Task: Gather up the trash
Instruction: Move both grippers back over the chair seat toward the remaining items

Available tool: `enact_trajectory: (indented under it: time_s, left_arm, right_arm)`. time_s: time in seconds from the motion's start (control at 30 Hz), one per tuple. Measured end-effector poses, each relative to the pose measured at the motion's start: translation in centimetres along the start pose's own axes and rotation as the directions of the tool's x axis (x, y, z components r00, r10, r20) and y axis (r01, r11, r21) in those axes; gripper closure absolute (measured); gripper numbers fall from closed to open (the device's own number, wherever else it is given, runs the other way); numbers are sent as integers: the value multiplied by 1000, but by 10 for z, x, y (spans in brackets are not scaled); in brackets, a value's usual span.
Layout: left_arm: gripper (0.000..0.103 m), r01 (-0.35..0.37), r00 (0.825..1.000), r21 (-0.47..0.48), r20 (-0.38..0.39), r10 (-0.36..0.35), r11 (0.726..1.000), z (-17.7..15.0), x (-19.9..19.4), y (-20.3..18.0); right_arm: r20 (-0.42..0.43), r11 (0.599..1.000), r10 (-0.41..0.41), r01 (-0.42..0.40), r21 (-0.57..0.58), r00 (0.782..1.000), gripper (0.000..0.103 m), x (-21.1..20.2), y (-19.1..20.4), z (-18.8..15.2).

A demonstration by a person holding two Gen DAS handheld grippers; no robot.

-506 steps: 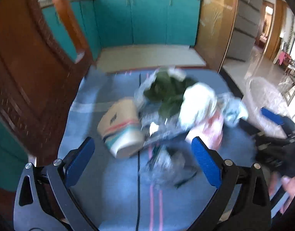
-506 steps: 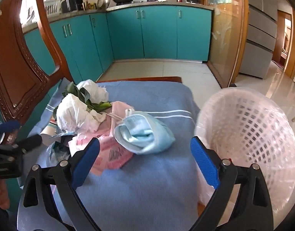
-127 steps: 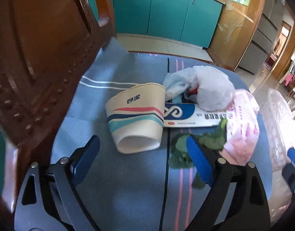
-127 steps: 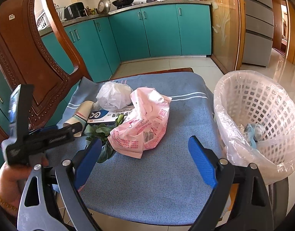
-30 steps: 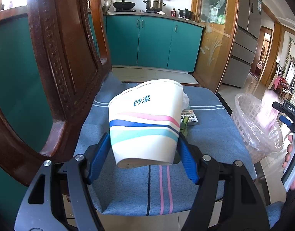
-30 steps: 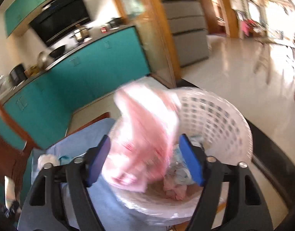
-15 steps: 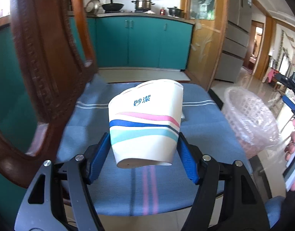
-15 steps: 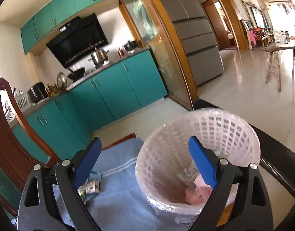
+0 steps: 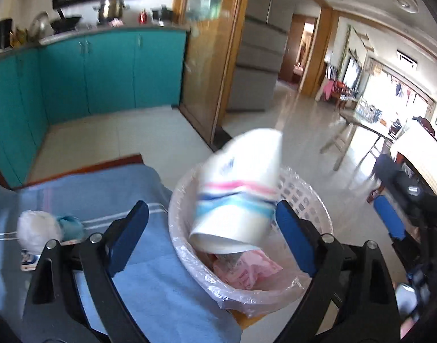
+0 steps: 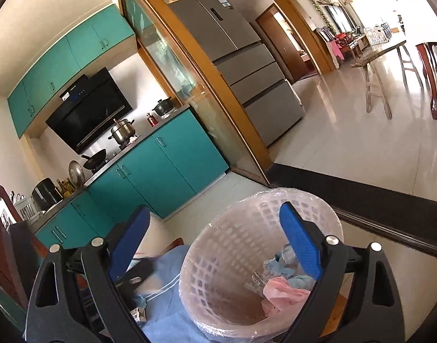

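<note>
In the left wrist view, my left gripper (image 9: 211, 225) is open above the white lined basket (image 9: 307, 203). The striped paper cup (image 9: 238, 200) is loose between the jaws, tilted and blurred, over the basket mouth. Pink wrapper trash (image 9: 247, 268) lies in the basket. A white crumpled bag (image 9: 38, 227) and a blue bit (image 9: 70, 224) lie on the blue cloth (image 9: 150, 285). My right gripper (image 10: 215, 243) is open and empty above the basket (image 10: 218, 257), which holds pink (image 10: 284, 291) and blue trash (image 10: 298, 278). The right gripper also shows at the left wrist view's right edge (image 9: 390, 220).
Teal kitchen cabinets (image 9: 104, 71) stand behind the cloth-covered seat. A wooden door frame (image 9: 212, 57) and a grey fridge (image 10: 247, 65) are beyond the basket. A wooden stool (image 10: 384, 68) stands on the tiled floor at the right.
My left gripper swung right over the basket and opened; the cup has left its grip and is tipping into the basket. My right gripper stays open and has lifted slightly.
</note>
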State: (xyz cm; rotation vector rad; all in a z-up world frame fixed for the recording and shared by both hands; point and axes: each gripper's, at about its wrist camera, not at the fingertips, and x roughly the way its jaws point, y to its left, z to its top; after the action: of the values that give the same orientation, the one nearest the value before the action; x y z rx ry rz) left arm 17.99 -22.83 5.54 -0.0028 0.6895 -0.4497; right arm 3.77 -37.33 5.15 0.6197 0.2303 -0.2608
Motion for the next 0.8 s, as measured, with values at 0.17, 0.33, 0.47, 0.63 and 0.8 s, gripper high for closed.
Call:
enact_trajectory:
  time_s: [0.17, 0.33, 0.47, 0.63, 0.8]
  left_arm:
    - [12, -87, 996, -21, 29, 87, 996, -31, -38, 43]
    - [7, -275, 960, -74, 35, 278, 959, -77, -106, 104]
    - [6, -360, 929, -185, 20, 370, 914, -112, -134, 151]
    - [6, -374, 928, -262, -96, 361, 890, -135, -123, 193]
    - [6, -335, 942, -276, -134, 309, 901, -139, -114, 193]
  right_arm:
    - [-57, 999, 32, -35, -38, 998, 13, 6, 6, -4]
    - [-167, 992, 66, -83, -97, 984, 13, 19, 29, -24]
    - [-333, 947, 106, -197, -253, 937, 13, 29, 79, -65]
    - [-475, 848, 99, -324, -419, 875, 13, 23, 135, -124]
    - [-502, 796, 104, -374, -475, 859, 13, 14, 161, -150]
